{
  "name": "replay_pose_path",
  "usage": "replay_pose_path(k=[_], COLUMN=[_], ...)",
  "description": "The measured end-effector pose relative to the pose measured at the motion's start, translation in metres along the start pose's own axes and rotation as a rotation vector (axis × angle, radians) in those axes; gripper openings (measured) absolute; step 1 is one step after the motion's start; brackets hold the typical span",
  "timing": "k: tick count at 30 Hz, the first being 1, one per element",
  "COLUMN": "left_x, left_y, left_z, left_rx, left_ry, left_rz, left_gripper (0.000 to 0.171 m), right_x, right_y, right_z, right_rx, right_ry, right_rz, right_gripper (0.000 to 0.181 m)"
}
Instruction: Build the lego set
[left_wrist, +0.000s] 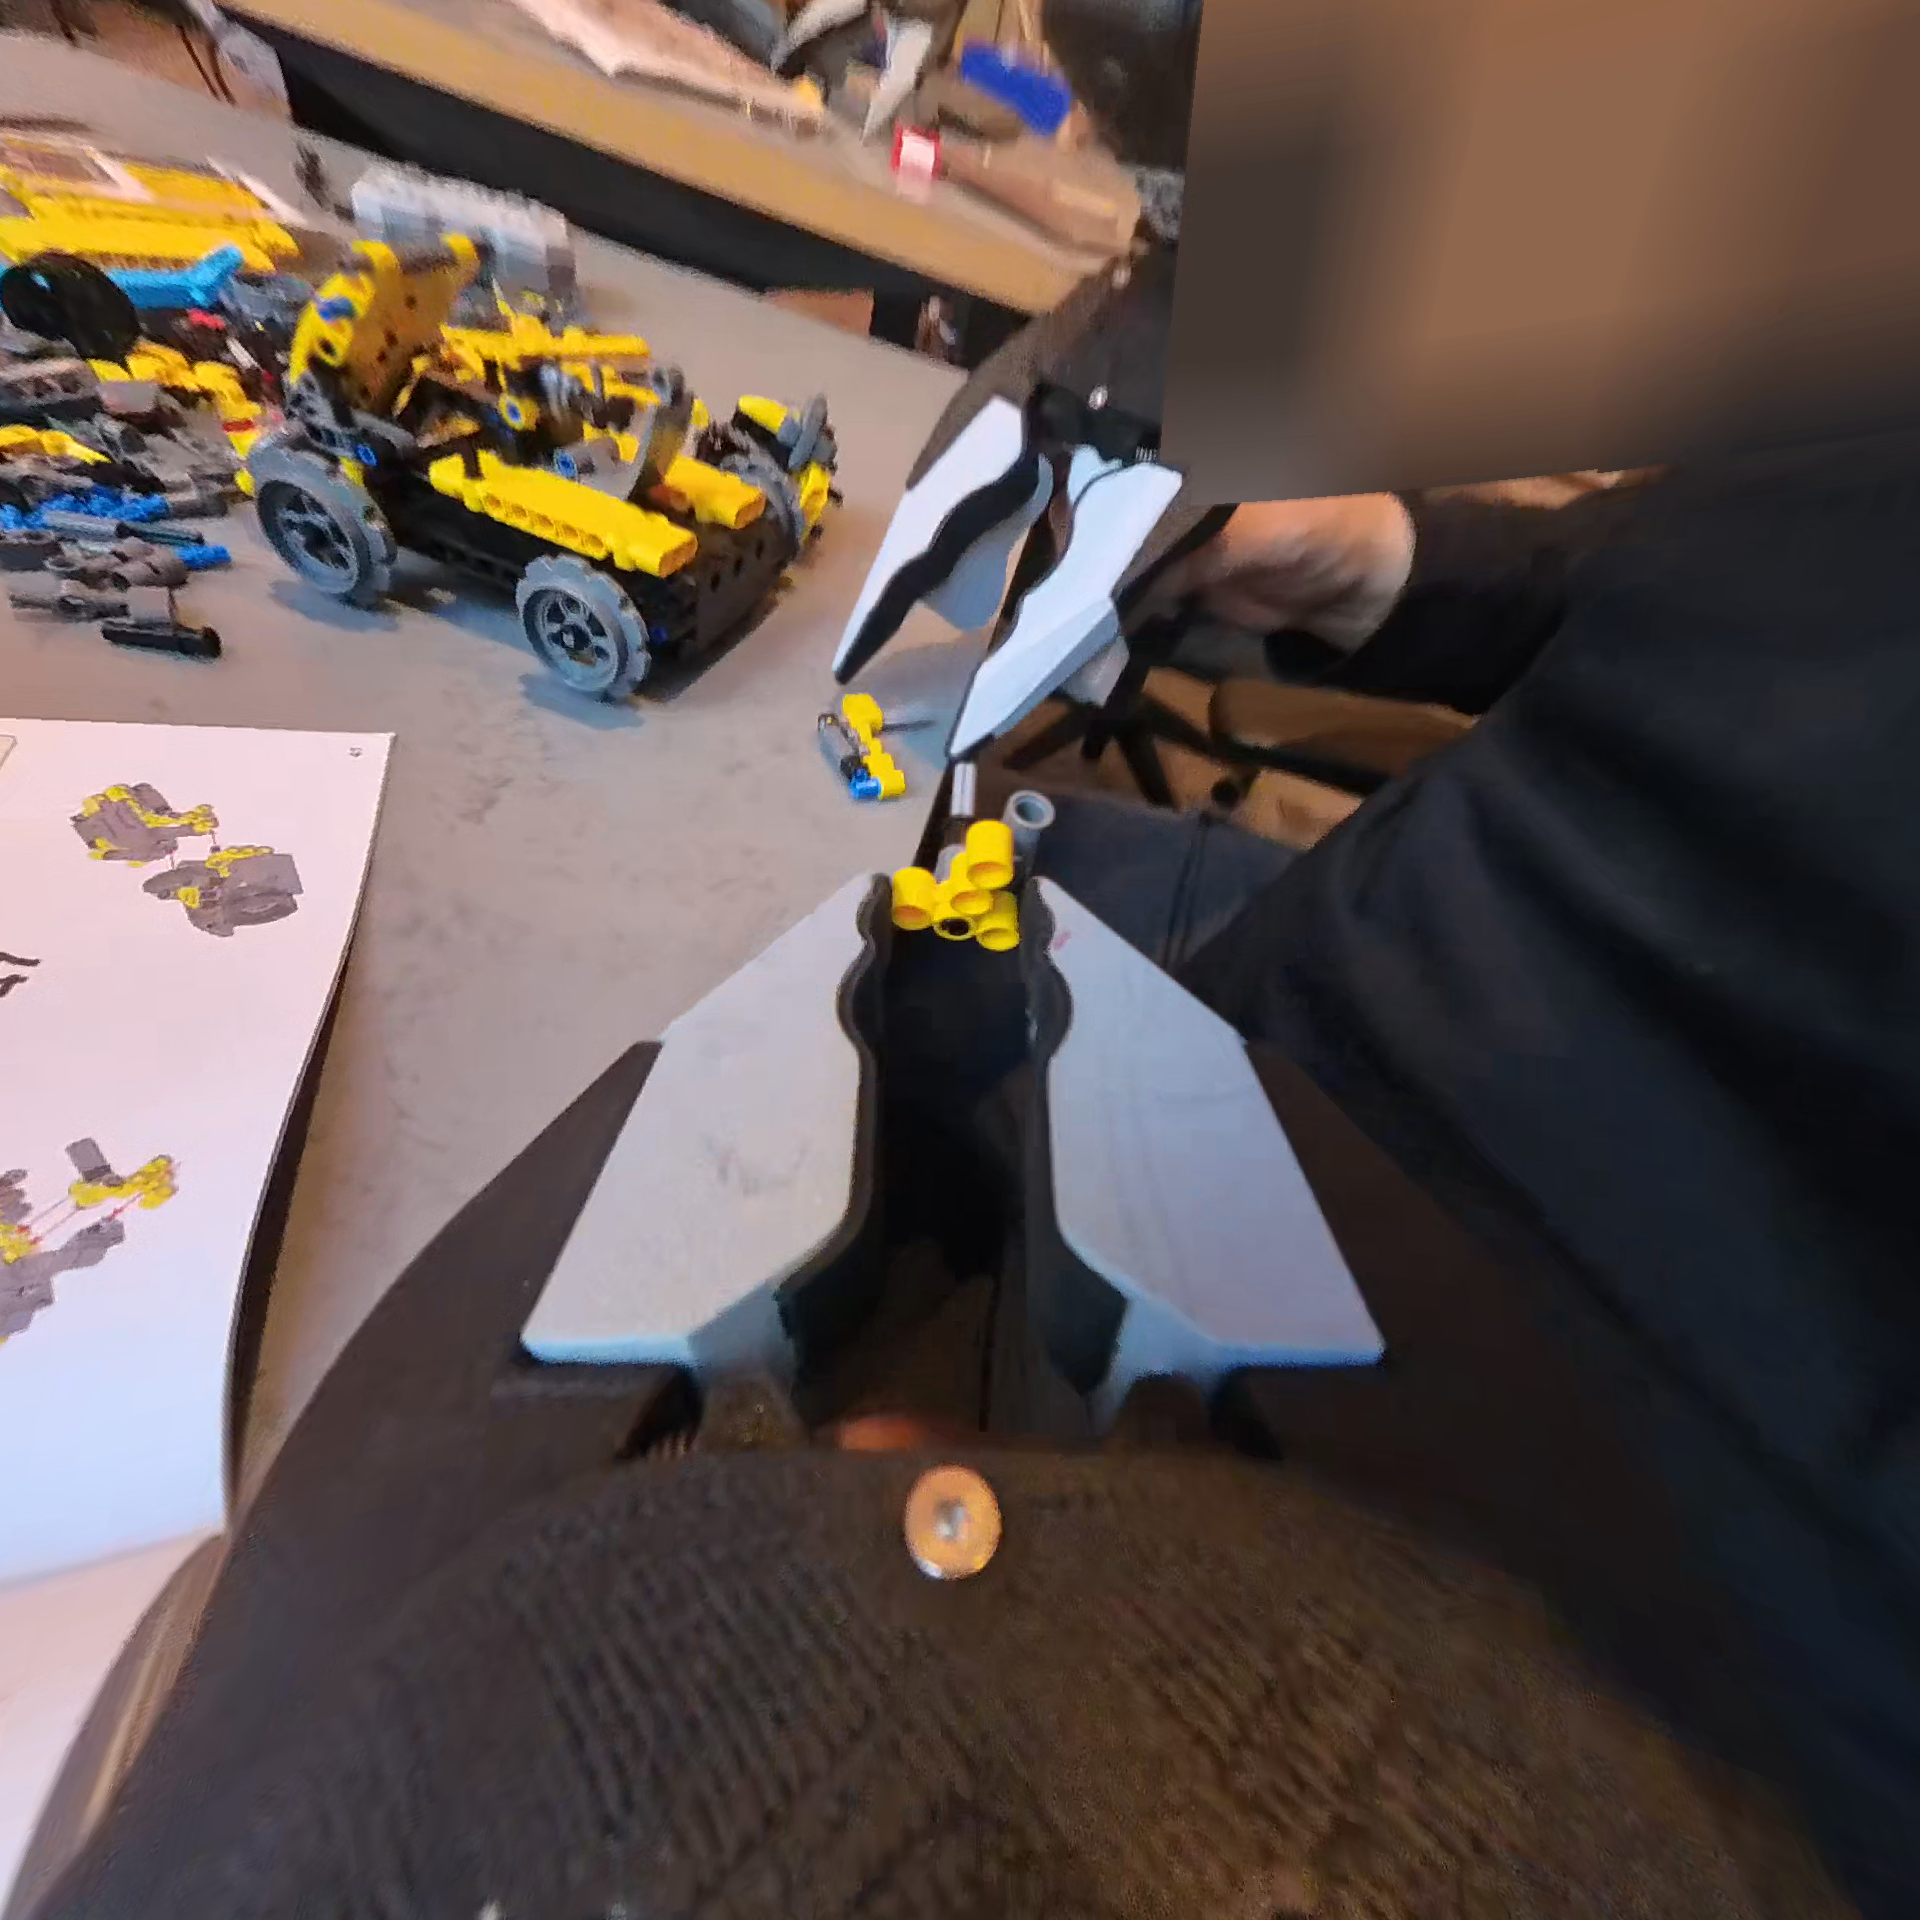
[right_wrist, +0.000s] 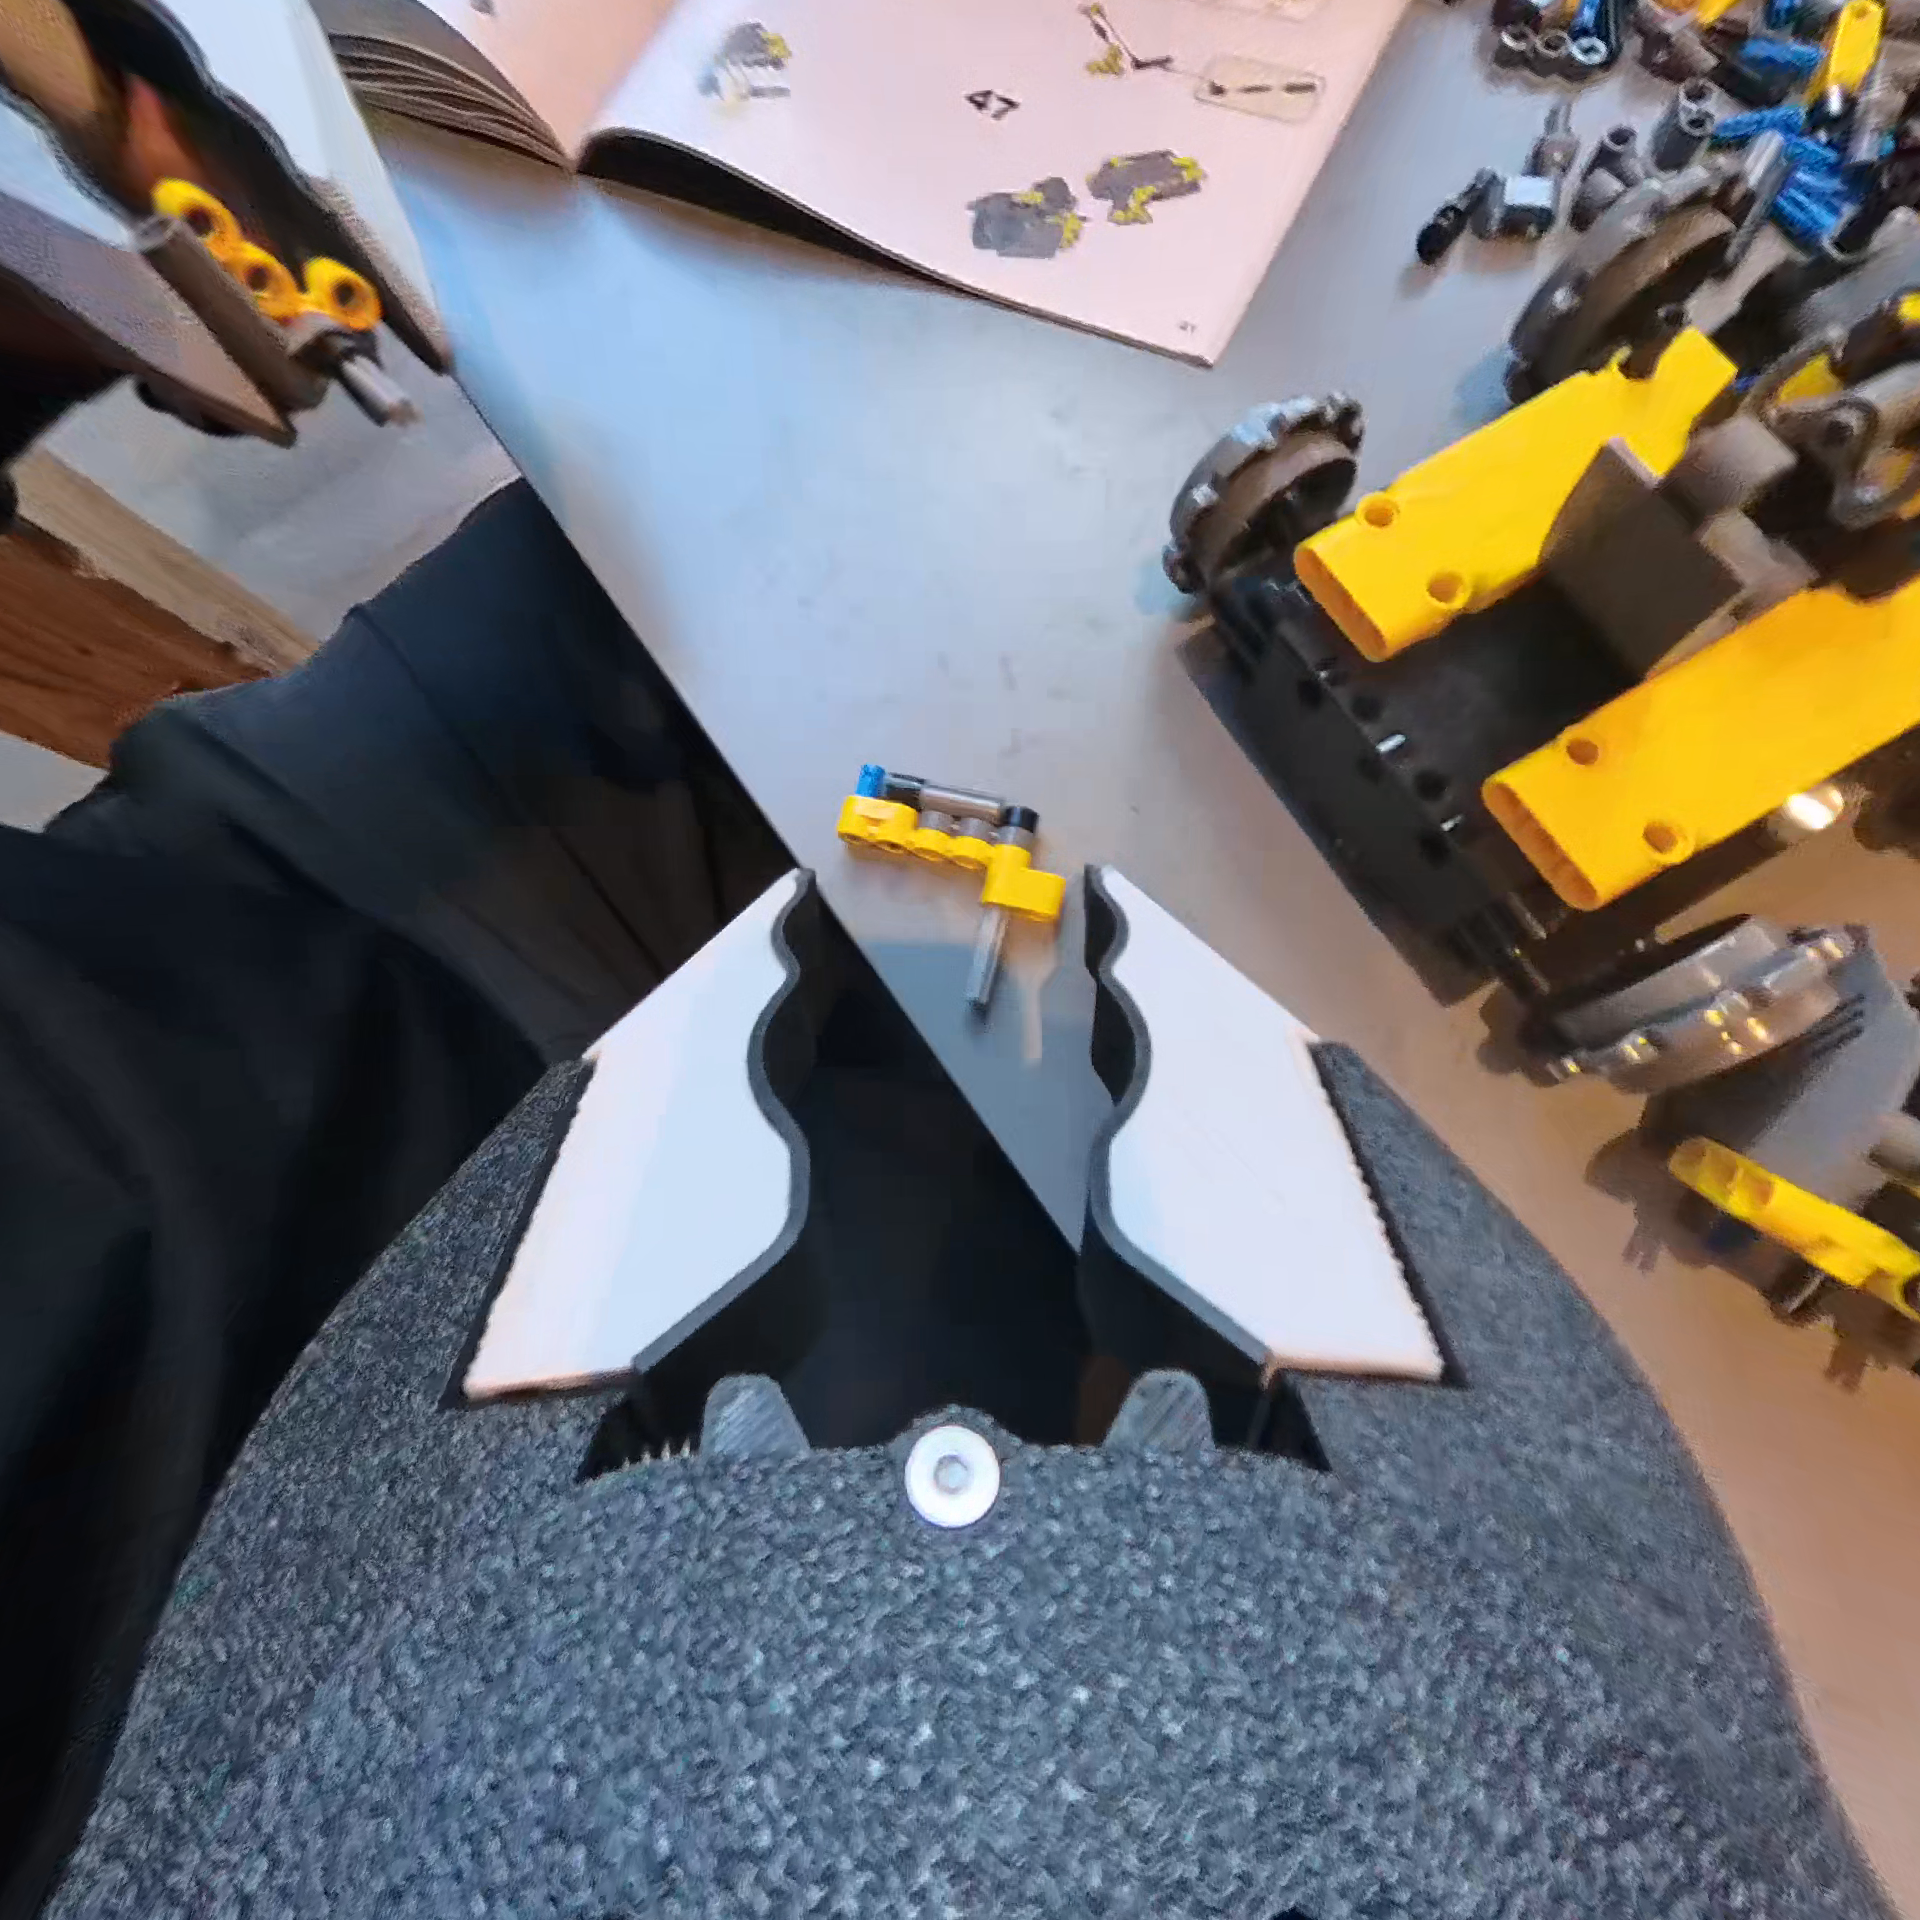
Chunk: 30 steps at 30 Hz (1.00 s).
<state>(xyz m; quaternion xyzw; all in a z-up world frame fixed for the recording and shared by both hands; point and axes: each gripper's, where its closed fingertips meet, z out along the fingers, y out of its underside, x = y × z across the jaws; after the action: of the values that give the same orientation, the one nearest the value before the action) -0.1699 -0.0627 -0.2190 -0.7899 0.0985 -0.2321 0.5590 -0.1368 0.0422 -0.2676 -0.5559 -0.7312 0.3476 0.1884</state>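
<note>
Both wrist cameras are looking down along their tongs, close over the worktop (right_wrist: 831, 499) edge, sharing the small yellow piece (right_wrist: 951, 847) there.

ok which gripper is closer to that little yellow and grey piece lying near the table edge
Right. The right gripper hovers open just above the small yellow assembly on the table. The left gripper is off past the table edge, shut on another yellow piece.

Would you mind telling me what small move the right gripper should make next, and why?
Probably lower the right gripper and close on the yellow assembly: its jaws stand open just above it on the table, while the left gripper already holds a yellow piece.
</note>
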Motion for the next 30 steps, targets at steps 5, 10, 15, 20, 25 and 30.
replay_pose_path(k=[5,10,15,20,25,30], left_x=[-0.013,-0.021,-0.031,-0.037,-0.038,-0.040], left_y=[0.006,0.009,0.019,0.033,0.033,0.034], left_z=[0.013,0.026,0.034,0.036,0.039,0.034], left_rx=[-0.156,-0.240,-0.344,-0.484,-0.530,-0.526], left_ry=[-0.015,0.012,0.009,0.031,0.076,0.058], left_rz=[0.059,0.070,0.008,0.020,0.039,0.056], left_gripper=[0.023,0.023,0.023,0.023,0.023,0.034], right_x=[0.004,0.000,-0.010,-0.038,-0.029,-0.032], right_y=[-0.002,-0.005,-0.009,-0.034,-0.041,-0.045], right_z=[0.009,0.016,0.022,0.025,0.033,0.037], right_rx=[0.003,-0.013,-0.023,0.011,-0.014,0.005], right_ry=[0.006,0.037,-0.014,-0.188,-0.189,-0.240], right_rz=[0.030,-0.006,-0.057,-0.206,-0.310,-0.297], right_gripper=[0.057,0.047,0.041,0.041,0.041,0.041])
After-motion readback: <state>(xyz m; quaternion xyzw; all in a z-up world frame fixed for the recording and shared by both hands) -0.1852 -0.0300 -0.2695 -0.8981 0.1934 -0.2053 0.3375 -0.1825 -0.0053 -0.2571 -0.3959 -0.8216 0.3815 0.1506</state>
